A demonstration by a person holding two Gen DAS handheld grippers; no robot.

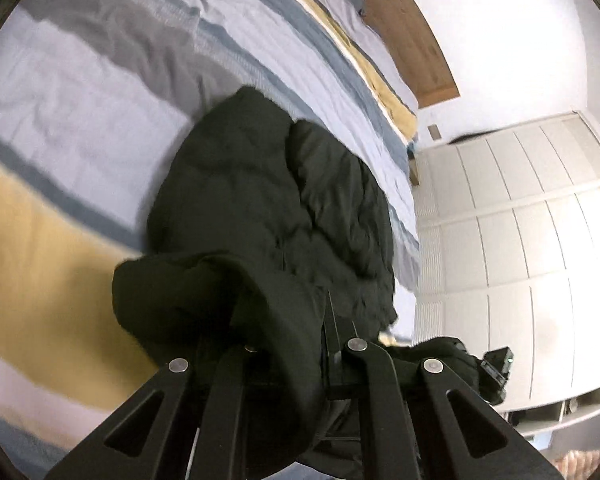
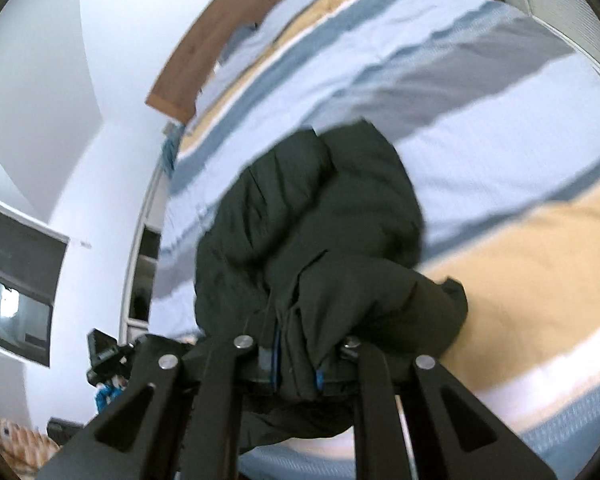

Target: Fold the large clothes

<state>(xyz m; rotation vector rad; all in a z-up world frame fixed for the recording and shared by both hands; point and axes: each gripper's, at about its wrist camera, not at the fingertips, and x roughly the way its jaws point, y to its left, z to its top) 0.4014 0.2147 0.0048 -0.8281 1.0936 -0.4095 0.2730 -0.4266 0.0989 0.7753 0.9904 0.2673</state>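
L gripper (image 1: 288, 344) & R gripper (image 2: 296, 364) clamped.

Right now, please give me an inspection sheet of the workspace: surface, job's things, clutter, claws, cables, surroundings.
Surface: bed with striped cover, wrinkled, in blue, grey, yellow and white bands.
Job's things: one dark jacket, bunched, its far part lying on the cover, its near edge lifted.
Clutter: nothing seen on the bed besides the jacket.
Claws: left claw shut on the jacket; right claw shut on the jacket too.
Cables: nothing seen.
Surroundings: wooden headboard, white wardrobe, window on a white wall.
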